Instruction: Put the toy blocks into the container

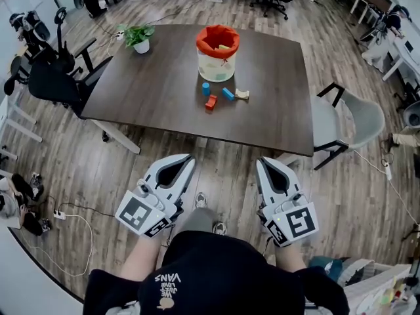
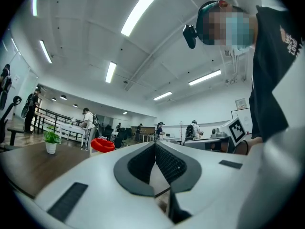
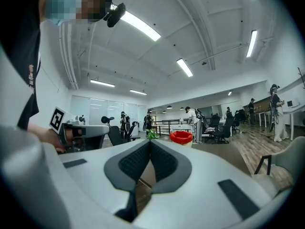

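Note:
A clear container with a red liner stands mid-table on the dark table. It shows small and far in the left gripper view as the container and in the right gripper view as the container. Just in front of it lie several toy blocks: a blue cylinder, a red block, a blue block and a cream block. My left gripper and right gripper are both shut and empty, held level over the floor short of the table's near edge.
A small potted plant sits at the table's far left corner. A grey chair stands at the right side, black office chairs at the left. Cables and a power strip lie on the wood floor. People stand far off in the room.

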Demonstrator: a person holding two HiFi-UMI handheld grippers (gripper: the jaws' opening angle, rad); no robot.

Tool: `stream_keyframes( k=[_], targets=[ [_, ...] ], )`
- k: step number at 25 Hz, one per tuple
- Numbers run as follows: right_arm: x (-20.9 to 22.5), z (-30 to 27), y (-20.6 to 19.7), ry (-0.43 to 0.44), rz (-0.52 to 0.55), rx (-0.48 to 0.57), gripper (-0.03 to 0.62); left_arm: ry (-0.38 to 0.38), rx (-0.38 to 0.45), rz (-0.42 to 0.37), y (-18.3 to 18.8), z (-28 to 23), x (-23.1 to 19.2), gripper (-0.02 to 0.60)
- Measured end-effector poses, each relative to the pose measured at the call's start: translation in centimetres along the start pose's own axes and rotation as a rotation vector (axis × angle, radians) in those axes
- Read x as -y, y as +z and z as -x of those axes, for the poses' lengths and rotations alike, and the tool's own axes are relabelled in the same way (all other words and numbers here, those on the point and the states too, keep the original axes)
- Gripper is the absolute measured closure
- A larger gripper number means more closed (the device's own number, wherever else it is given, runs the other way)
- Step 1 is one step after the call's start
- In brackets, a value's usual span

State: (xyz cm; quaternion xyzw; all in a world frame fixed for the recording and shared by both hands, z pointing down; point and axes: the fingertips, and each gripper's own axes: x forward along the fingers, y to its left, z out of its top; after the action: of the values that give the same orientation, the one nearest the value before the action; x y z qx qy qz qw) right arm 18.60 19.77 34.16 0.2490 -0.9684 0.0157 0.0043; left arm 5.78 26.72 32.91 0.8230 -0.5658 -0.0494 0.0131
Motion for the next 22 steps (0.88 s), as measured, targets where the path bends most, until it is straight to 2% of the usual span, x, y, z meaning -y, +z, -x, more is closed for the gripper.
stream_keyframes(
  k=[5,14,22],
  targets=[
    [1.6,-3.4,0.0,-0.032,-0.004,-0.001,0.576,-0.007,-0.008,0.004,-0.3,-1.9,-3.6,0.569],
    [3.9,-10.8,1.3,-0.077,0.015,0.018,0.576,-0.066,-0.009,-0.019,0.6,-6.1,-10.4,0.569],
    [6.1,-15.3,0.9,-0.095,0.025,0.008,0.576,-0.100,-0.017,0.000,0.0,-9.5,-14.3,0.569]
  ],
)
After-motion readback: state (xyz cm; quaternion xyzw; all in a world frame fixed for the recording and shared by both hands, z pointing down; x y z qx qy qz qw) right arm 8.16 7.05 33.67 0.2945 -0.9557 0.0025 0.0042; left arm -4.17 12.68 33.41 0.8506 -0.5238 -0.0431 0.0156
